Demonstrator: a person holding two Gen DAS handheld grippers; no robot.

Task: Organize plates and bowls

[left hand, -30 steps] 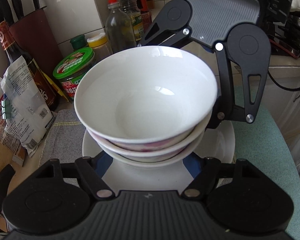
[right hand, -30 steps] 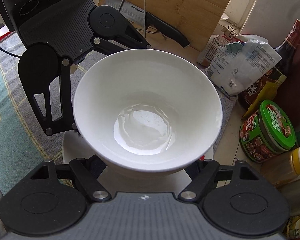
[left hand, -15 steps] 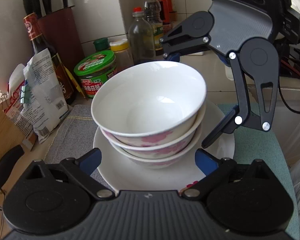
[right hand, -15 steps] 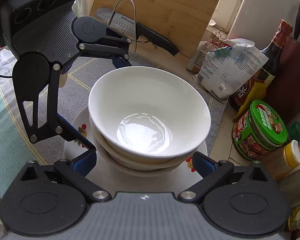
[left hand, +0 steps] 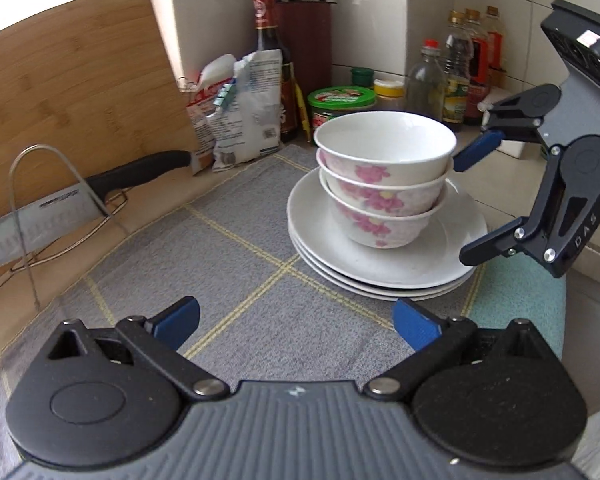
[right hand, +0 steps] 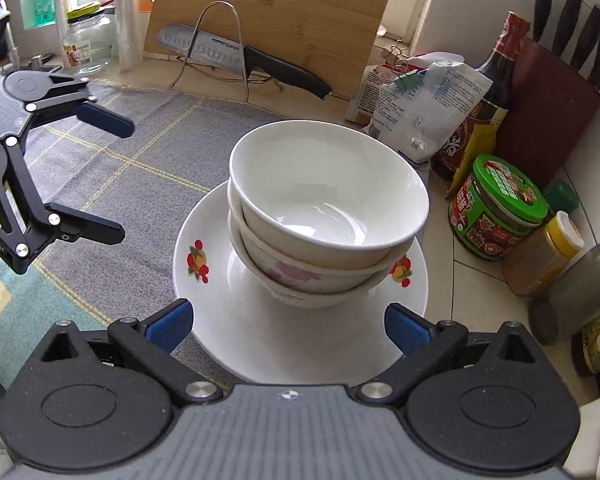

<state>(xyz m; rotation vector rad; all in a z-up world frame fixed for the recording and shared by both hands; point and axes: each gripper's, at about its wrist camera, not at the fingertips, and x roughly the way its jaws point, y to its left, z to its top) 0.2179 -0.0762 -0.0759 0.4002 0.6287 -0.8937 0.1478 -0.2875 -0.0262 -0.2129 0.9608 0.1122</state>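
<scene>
Both claws have let go of the top bowl (right hand: 327,196) and backed off; a second ago the left claw (left hand: 296,322) and the right claw (right hand: 288,326) were closed in on its rim from opposite sides, and their jaws have just been opening, with nothing between them now. Both stand spread wide and empty; the left has swung furthest, out over the grey mat (left hand: 236,280); the right remains near the stack.

The bowl sits nested on two flowered bowls (left hand: 384,208), three in all, upright on the stack of white plates (left hand: 384,276), which lies on the mat on the counter (right hand: 472,280). The top bowl leans slightly off centre in the right wrist view; no tipping is evident.

Judgement: stacking appears complete; no other loose crockery shows.
</scene>
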